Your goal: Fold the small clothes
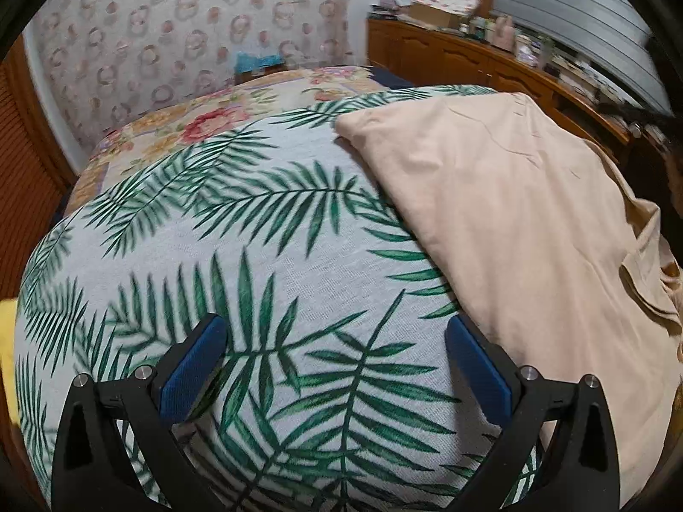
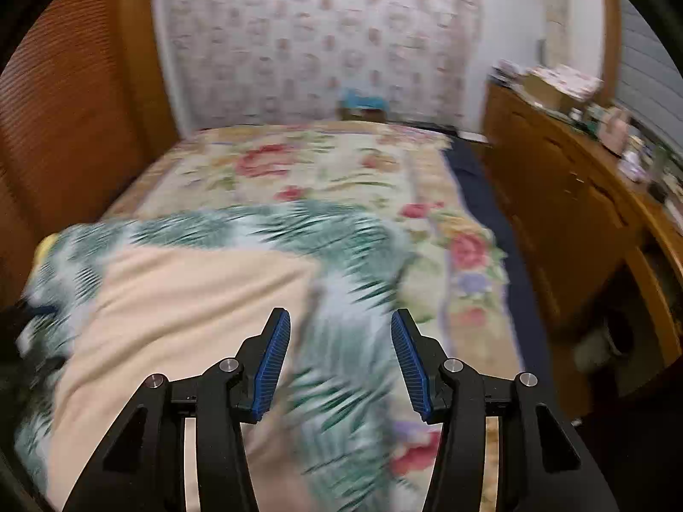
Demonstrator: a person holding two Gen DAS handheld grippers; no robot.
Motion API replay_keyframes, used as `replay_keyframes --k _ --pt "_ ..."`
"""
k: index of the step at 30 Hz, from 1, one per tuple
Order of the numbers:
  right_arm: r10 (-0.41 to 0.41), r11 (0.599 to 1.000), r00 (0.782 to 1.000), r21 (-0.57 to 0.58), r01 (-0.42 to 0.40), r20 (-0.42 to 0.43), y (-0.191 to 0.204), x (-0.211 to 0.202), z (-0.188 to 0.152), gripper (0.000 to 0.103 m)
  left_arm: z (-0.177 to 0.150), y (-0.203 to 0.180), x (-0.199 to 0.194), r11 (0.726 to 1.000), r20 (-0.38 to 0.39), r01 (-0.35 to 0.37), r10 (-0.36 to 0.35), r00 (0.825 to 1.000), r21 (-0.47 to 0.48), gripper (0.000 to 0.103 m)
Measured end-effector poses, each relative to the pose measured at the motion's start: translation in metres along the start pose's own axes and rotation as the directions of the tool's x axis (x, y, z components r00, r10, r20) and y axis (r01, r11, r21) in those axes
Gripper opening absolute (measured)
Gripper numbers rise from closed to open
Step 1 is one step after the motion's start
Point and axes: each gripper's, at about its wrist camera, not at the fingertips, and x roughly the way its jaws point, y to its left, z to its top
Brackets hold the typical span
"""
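left wrist view: the left hand-held gripper hangs over a palm-leaf cloth spread on the bed. its blue pads stand wide apart with only the leaf print between them, gripping nothing. a peach garment, the thing to fold, lies flat on the cloth to the right of this gripper, its far corner toward the floral bedspread and its near edge bunched in layers at the frame's right side. a wooden dresser crowded with small items runs along the wall beyond.

right wrist view, blurred: the right hand-held gripper has its jaws about half open and empty, with the cloth showing in the gap. the garment lies to the left of its left pad, not touched as far as the blur allows. the bed stretches ahead to patterned wallpaper.
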Motion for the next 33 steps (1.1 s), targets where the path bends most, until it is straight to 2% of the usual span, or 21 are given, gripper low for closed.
replay_keyframes --k 5,10,15,19,24,27,29,31,32,33 --pt "0.117 0.99 0.993 -0.082 -0.119 -0.031 0.054 -0.025 -0.045 0.052 -0.014 -0.003 -0.033 0.998 0.076 0.043 -0.039 0.996 -0.051 0.103" --pt "0.2 0.973 0.976 -0.097 -0.207 -0.083 0.082 -0.033 -0.081 0.052 -0.031 -0.014 -0.076 0.991 0.148 0.103 -0.09 0.985 -0.083 0.103" --pt "0.164 0.977 0.982 -0.12 -0.175 -0.096 0.093 -0.023 -0.101 0.052 -0.05 -0.035 -0.095 0.994 0.163 0.093 -0.082 0.983 -0.059 0.103" --pt "0.096 0.982 0.993 -0.157 -0.106 -0.07 0.102 -0.03 -0.106 0.052 -0.064 -0.045 -0.1 0.995 0.154 0.083 -0.074 0.985 -0.053 0.103" --pt "0.118 0.981 0.993 -0.154 -0.117 -0.006 0.121 -0.059 -0.113 0.052 -0.078 -0.054 -0.107 0.996 0.152 0.082 -0.073 0.986 -0.048 0.103" --pt "0.143 0.976 0.989 -0.163 -0.144 -0.018 0.128 -0.061 -0.122 0.052 -0.083 -0.06 -0.108 0.995 0.149 0.09 -0.083 0.985 -0.042 0.103" --pt "0.112 0.975 0.993 -0.19 -0.116 -0.03 0.134 -0.053 -0.128 0.052 -0.085 -0.064 -0.108 0.994 0.148 0.101 -0.094 0.985 -0.044 0.103" --pt "0.068 0.979 0.996 -0.189 -0.076 -0.05 0.131 -0.041 -0.13 0.047 -0.087 -0.066 -0.106 0.993 0.141 0.112 -0.104 0.984 -0.046 0.103" --pt "0.041 0.981 0.997 -0.187 -0.051 -0.059 0.128 -0.036 -0.129 0.038 -0.088 -0.068 -0.106 0.993 0.139 0.112 -0.105 0.985 -0.044 0.103" --pt "0.019 0.982 0.998 -0.187 -0.03 -0.06 0.126 -0.032 -0.13 0.018 -0.089 -0.069 -0.106 0.993 0.137 0.111 -0.104 0.985 -0.043 0.103"
